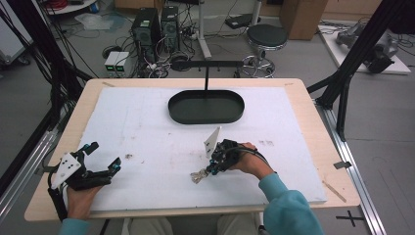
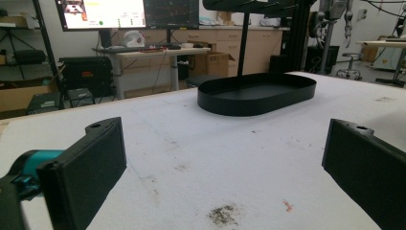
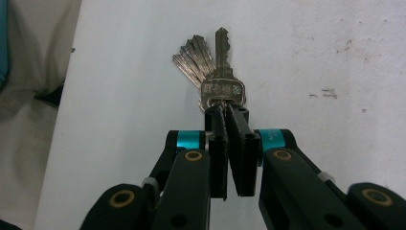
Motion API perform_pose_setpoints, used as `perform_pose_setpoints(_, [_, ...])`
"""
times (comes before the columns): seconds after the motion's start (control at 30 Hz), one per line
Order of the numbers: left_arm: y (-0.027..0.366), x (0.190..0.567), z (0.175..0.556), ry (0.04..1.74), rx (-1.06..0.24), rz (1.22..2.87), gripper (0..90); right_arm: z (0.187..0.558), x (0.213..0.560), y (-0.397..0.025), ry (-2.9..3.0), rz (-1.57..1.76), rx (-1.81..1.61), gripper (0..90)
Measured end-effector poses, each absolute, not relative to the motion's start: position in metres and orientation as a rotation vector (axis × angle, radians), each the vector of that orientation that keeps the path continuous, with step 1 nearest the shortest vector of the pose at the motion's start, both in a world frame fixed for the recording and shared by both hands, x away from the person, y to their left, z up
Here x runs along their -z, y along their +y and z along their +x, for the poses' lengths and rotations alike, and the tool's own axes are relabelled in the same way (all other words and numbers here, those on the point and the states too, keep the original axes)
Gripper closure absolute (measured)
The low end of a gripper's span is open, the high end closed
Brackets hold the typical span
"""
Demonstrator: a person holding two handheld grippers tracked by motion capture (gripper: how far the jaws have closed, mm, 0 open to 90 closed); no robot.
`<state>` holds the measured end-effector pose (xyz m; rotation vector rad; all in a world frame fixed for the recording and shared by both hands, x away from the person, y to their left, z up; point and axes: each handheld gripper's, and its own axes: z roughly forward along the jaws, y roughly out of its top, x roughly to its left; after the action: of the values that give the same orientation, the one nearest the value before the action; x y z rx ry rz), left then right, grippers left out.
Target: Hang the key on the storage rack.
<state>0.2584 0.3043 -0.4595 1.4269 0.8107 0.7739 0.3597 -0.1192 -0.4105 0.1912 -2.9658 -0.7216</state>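
A bunch of silver keys (image 3: 210,67) fans out over the white board, its heads pinched between the jaws of my right gripper (image 3: 224,111), which is shut on it. From above, the keys (image 1: 198,175) sit at the tip of the right gripper (image 1: 211,169), near the board's front centre. My left gripper (image 1: 103,157) rests at the front left, jaws wide open with nothing between them; its pads (image 2: 86,167) frame bare board. A black oval tray (image 1: 206,106) stands at the back centre, also ahead of the left gripper as the tray (image 2: 257,94).
A black stand with a horizontal bar (image 1: 207,64) rises behind the tray. The white foam board (image 1: 147,132) covers the wooden table (image 1: 313,117). A dark smudge (image 2: 221,214) marks the board near the left gripper. Computers, a stool and cables lie on the floor beyond.
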Motion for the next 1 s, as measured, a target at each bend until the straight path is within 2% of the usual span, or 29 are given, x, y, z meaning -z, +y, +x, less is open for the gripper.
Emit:
perform_pose_setpoints(0.67, [0.305, 0.460, 0.258, 0.811, -0.772, 1.426, 1.7, 0.356, 0.398, -0.123, -2.913, -0.086, 0.784, 89.1])
perform_pose_setpoints(1.0, [0.305, 0.460, 0.258, 0.811, -0.771, 1.423, 1.7, 0.365, 0.351, -0.135, -2.905, -0.266, 0.978, 89.0])
